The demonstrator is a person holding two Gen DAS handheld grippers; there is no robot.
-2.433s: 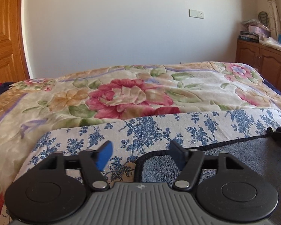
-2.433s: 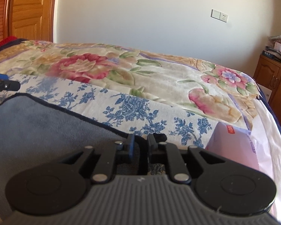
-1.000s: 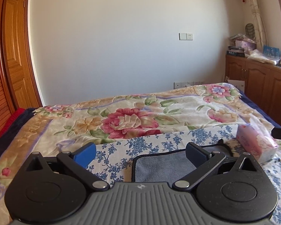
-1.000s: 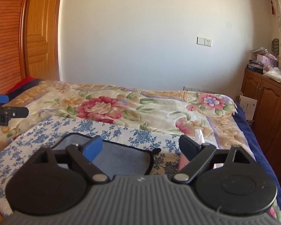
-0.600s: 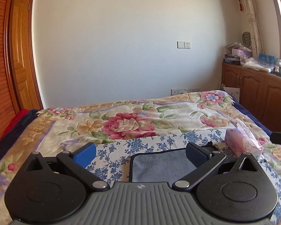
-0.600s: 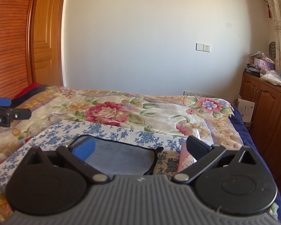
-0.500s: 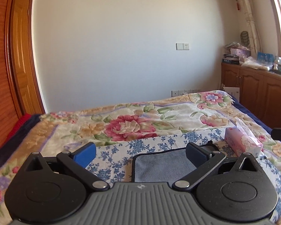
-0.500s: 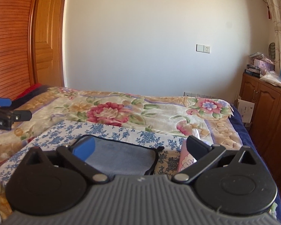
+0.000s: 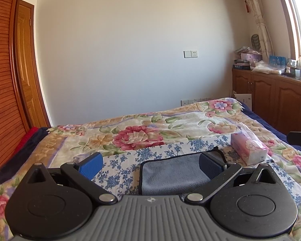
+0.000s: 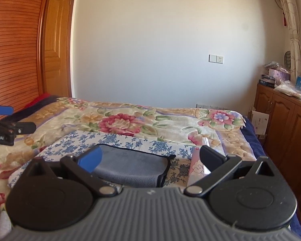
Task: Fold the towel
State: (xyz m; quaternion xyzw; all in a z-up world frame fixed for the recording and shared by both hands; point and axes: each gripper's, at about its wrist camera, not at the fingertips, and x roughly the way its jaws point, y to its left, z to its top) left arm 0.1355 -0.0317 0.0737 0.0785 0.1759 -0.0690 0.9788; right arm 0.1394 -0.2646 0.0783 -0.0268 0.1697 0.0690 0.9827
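Note:
A grey towel point(image 9: 174, 172) with black trim lies folded flat on a blue-flowered white cloth point(image 9: 122, 172) on the bed. It also shows in the right wrist view point(image 10: 130, 166). My left gripper point(image 9: 150, 165) is open and empty, held above and behind the towel. My right gripper point(image 10: 150, 157) is open and empty, also raised back from the towel. The left gripper's tip shows at the left edge of the right wrist view point(image 10: 2, 120).
A pink tissue pack point(image 9: 248, 148) lies right of the towel, also in the right wrist view point(image 10: 196, 168). The bed has a floral quilt point(image 9: 150, 128). Wooden cabinets point(image 9: 275, 102) stand right, a wooden door point(image 10: 56, 40) left.
Both grippers let go of the towel's corners, opened wide and pulled up and back. The towel now lies folded and small in view.

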